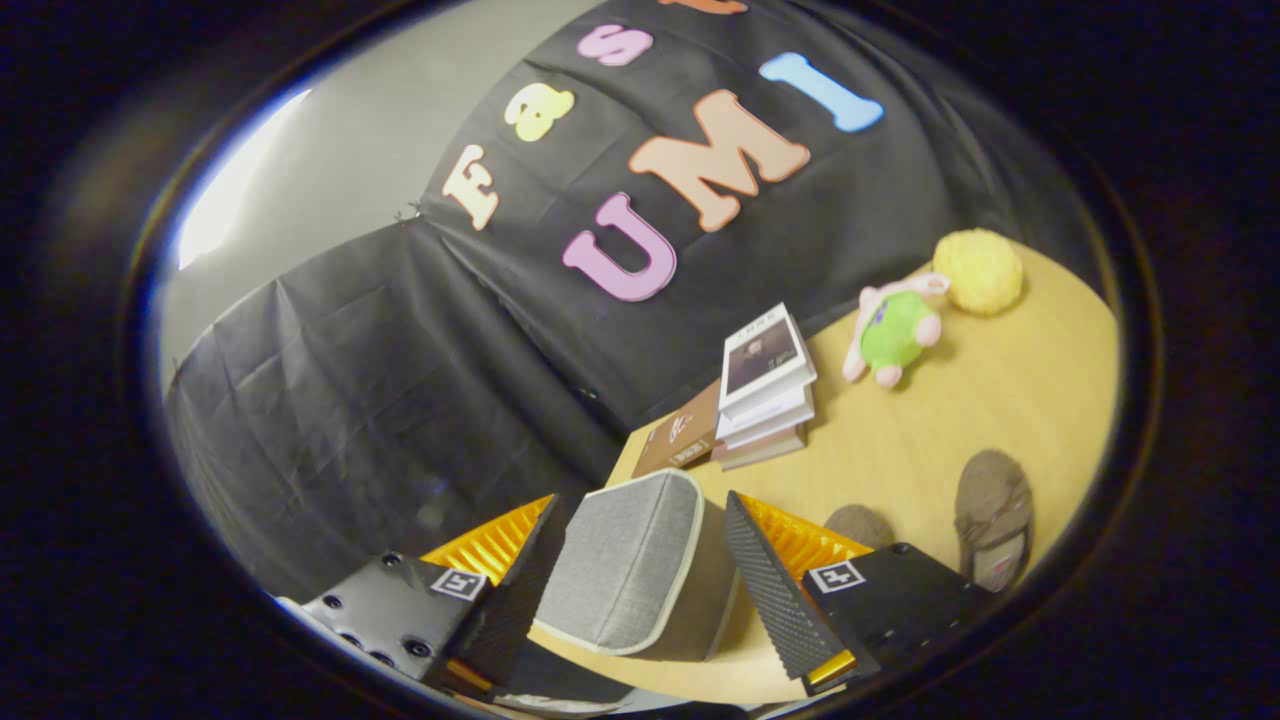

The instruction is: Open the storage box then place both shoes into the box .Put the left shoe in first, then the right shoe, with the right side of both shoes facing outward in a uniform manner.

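Gripper (640, 560) rolled hard, view tilted; fingers spread wide, the box (630, 560) between them. Left finger touching or just beside the box's side, can't tell which; right finger stands off it. Box is grey fabric, pale piping, lid closed. Table (1000, 400) is light wood. Left to right beyond the fingers: book stack (760, 390), plush toy (895, 335), yellow ball (980, 270). Shoes (990, 515) just past the right finger.
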`<state>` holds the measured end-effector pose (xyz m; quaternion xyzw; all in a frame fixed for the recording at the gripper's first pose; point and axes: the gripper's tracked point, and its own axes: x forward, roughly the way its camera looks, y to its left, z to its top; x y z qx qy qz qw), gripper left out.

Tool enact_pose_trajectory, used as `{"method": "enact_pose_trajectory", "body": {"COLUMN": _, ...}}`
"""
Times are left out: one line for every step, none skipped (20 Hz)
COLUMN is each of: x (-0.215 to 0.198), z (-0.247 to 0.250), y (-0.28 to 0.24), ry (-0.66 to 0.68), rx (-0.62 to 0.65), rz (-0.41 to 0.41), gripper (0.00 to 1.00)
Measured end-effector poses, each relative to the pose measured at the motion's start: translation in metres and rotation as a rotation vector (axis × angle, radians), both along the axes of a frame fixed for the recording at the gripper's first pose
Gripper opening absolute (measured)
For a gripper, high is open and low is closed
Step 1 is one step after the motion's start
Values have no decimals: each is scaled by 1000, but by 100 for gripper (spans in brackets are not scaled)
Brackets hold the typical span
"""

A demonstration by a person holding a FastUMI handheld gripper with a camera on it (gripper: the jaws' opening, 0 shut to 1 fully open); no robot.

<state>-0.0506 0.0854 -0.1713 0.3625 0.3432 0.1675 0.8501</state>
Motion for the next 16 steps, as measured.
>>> {"method": "enact_pose_trajectory", "body": {"x": -3, "z": -7, "y": 4, "ry": 37, "rx": 45, "rz": 5, "gripper": 100}}
{"method": "enact_pose_trajectory", "body": {"x": -6, "z": -13, "y": 7, "ry": 72, "rx": 90, "rz": 8, "gripper": 100}}
{"method": "enact_pose_trajectory", "body": {"x": -10, "z": -20, "y": 11, "ry": 109, "rx": 132, "rz": 13, "gripper": 100}}
{"method": "enact_pose_trajectory", "body": {"x": -13, "z": -26, "y": 16, "ry": 141, "rx": 173, "rz": 19, "gripper": 100}}
{"method": "enact_pose_trajectory", "body": {"x": -17, "z": -31, "y": 20, "ry": 165, "rx": 207, "rz": 25, "gripper": 100}}
{"method": "enact_pose_trajectory", "body": {"x": -18, "z": -35, "y": 23, "ry": 178, "rx": 230, "rz": 29, "gripper": 100}}
{"method": "enact_pose_trajectory", "body": {"x": -21, "z": -40, "y": 26, "ry": 191, "rx": 248, "rz": 36, "gripper": 100}}
{"method": "enact_pose_trajectory", "body": {"x": -24, "z": -44, "y": 31, "ry": 213, "rx": 270, "rz": 49, "gripper": 100}}
{"method": "enact_pose_trajectory", "body": {"x": -30, "z": -49, "y": 37, "ry": 236, "rx": 295, "rz": 65, "gripper": 100}}
{"method": "enact_pose_trajectory", "body": {"x": -36, "z": -56, "y": 43, "ry": 269, "rx": 317, "rz": 84, "gripper": 100}}
{"method": "enact_pose_trajectory", "body": {"x": -42, "z": -61, "y": 49, "ry": 292, "rx": 338, "rz": 100, "gripper": 100}}
{"method": "enact_pose_trajectory", "body": {"x": -47, "z": -67, "y": 53, "ry": 314, "rx": 354, "rz": 113, "gripper": 100}}
{"method": "enact_pose_trajectory", "body": {"x": -52, "z": -73, "y": 58, "ry": 338, "rx": 370, "rz": 125, "gripper": 100}}
{"method": "enact_pose_trajectory", "body": {"x": -55, "z": -79, "y": 61, "ry": 359, "rx": 385, "rz": 128, "gripper": 100}}
{"method": "enact_pose_trajectory", "body": {"x": -56, "z": -79, "y": 64, "ry": 363, "rx": 409, "rz": 125, "gripper": 99}}
{"method": "enact_pose_trajectory", "body": {"x": -55, "z": -83, "y": 66, "ry": 373, "rx": 431, "rz": 124, "gripper": 99}}
